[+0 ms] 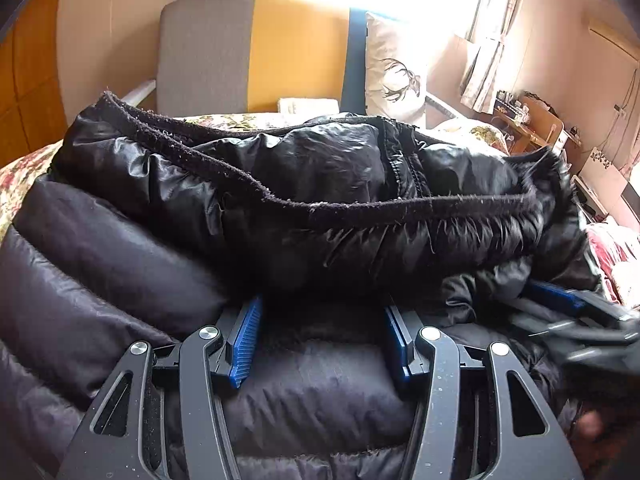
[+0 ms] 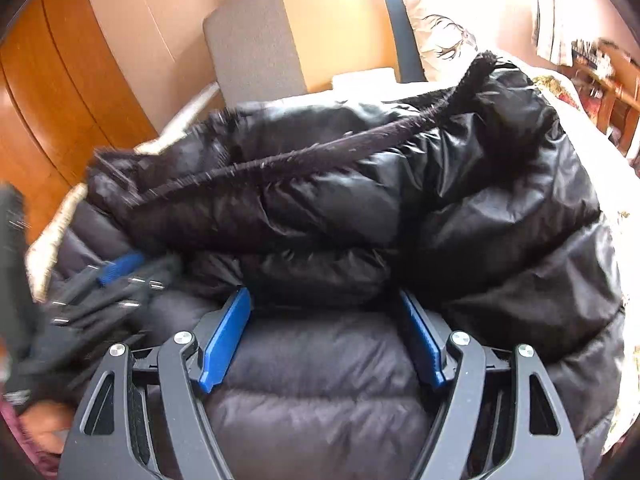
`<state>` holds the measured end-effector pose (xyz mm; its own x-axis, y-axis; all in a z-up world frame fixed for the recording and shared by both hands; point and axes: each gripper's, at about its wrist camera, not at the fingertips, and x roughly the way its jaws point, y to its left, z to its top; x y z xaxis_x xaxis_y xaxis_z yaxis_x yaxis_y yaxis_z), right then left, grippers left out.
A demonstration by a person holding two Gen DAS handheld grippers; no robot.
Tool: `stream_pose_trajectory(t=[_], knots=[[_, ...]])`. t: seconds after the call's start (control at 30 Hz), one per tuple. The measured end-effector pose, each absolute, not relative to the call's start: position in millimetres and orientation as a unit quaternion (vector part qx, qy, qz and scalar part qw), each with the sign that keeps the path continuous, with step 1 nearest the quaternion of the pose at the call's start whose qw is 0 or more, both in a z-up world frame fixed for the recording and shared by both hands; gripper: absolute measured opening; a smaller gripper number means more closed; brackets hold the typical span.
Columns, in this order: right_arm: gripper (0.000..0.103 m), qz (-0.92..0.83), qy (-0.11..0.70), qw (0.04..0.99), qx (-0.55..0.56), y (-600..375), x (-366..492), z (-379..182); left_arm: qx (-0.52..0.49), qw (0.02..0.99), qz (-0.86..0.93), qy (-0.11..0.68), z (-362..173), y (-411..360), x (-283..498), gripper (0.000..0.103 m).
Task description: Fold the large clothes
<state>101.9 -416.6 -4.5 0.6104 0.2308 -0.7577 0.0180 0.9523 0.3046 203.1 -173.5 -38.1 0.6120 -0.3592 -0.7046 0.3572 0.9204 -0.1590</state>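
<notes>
A large black puffy down jacket (image 1: 304,184) lies bunched on a bed, its fuzzy-trimmed hood edge (image 1: 360,204) folded across the top. It also fills the right wrist view (image 2: 360,208). My left gripper (image 1: 322,312) is open, its blue-padded fingers resting on the jacket body with tips under the folded hood part. My right gripper (image 2: 326,304) is open too, fingers spread on the jacket just below the fold. Each gripper shows blurred at the edge of the other's view: the right one (image 1: 576,312), the left one (image 2: 116,276).
The jacket lies on a floral bedspread (image 1: 20,184). A grey, yellow and blue headboard (image 1: 256,52) and a white pillow with a deer print (image 1: 396,68) stand behind. A wooden wardrobe (image 2: 60,92) is at left, a cluttered desk (image 1: 532,124) at right.
</notes>
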Motion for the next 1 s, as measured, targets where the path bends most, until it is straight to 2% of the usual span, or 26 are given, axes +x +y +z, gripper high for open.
stream_pose_trajectory(t=[0.17, 0.27, 0.5, 0.7, 0.73, 0.8, 0.87, 0.93, 1.0], knots=[[0.093, 0.032, 0.363, 0.905, 0.219, -487, 53, 36, -0.003, 0.897, -0.202, 0.392, -38, -171, 204, 0.052], [0.098, -0.010, 0.370, 0.892, 0.261, -542, 28, 23, -0.003, 0.898, -0.204, 0.390, -39, -170, 204, 0.052], [0.101, 0.023, 0.414, 0.814, 0.407, -598, -2, -54, -0.003, 0.899, -0.206, 0.387, -41, -168, 202, 0.052], [0.101, 0.095, 0.413, 0.798, 0.428, -579, 3, -66, -0.007, 0.897, -0.212, 0.388, -41, -165, 203, 0.052], [0.100, 0.101, 0.414, 0.795, 0.432, -575, 5, -67, -0.009, 0.897, -0.213, 0.388, -42, -163, 203, 0.052], [0.070, 0.109, 0.417, 0.794, 0.428, -567, 5, -64, -0.013, 0.895, -0.216, 0.389, -42, -161, 205, 0.052], [0.050, 0.118, 0.403, 0.791, 0.445, -563, 4, -57, -0.020, 0.894, -0.219, 0.391, -43, -159, 205, 0.052], [0.039, 0.117, 0.386, 0.807, 0.432, -557, -3, -36, -0.024, 0.893, -0.221, 0.392, -44, -157, 206, 0.052], [0.033, 0.128, 0.363, 0.823, 0.417, -544, -5, -9, -0.030, 0.891, -0.225, 0.392, -45, -153, 207, 0.052]])
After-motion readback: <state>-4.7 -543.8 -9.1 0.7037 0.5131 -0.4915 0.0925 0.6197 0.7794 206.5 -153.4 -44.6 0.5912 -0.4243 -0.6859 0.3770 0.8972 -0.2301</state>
